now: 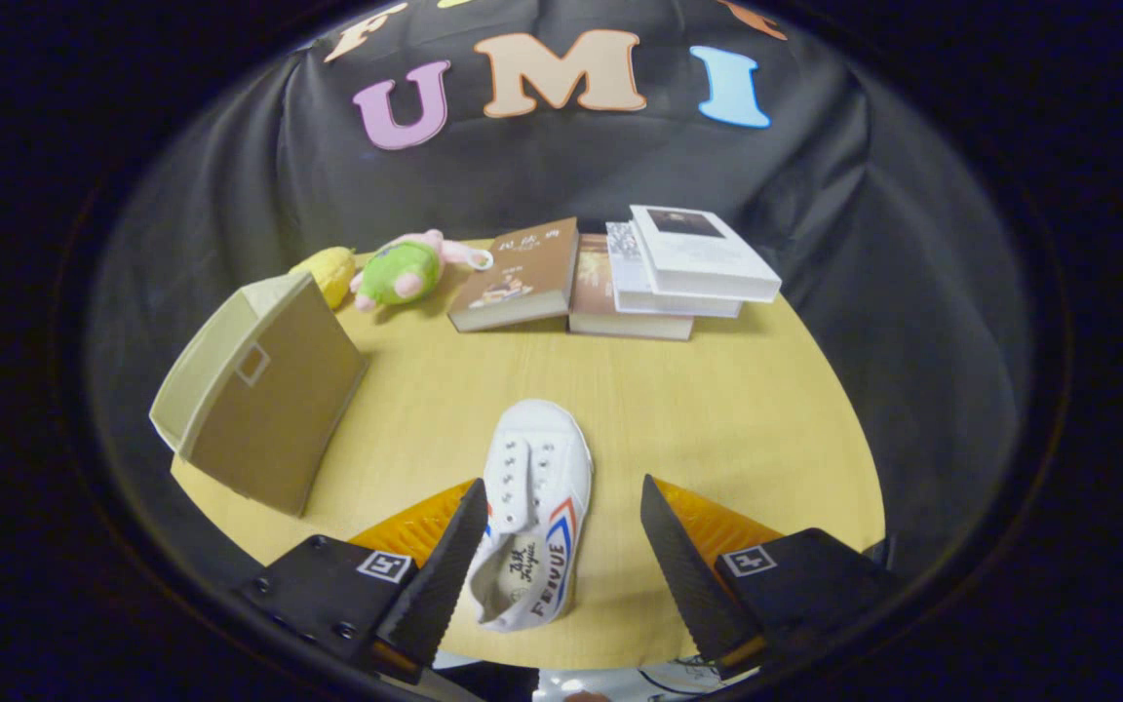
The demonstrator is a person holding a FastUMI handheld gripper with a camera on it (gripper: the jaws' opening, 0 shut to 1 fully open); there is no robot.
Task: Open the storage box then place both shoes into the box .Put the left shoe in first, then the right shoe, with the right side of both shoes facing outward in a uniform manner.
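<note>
The gripper (561, 546) has its fingers spread wide, grasping nothing. 1 white shoe (532, 517) lies on the yellow bench (717, 409) between them, nearer the left finger, toe pointing away. Beyond and left stands the beige storage box (264, 395). Farther off lie a green plush toy (404, 270) and stacked books (620, 273).
</note>
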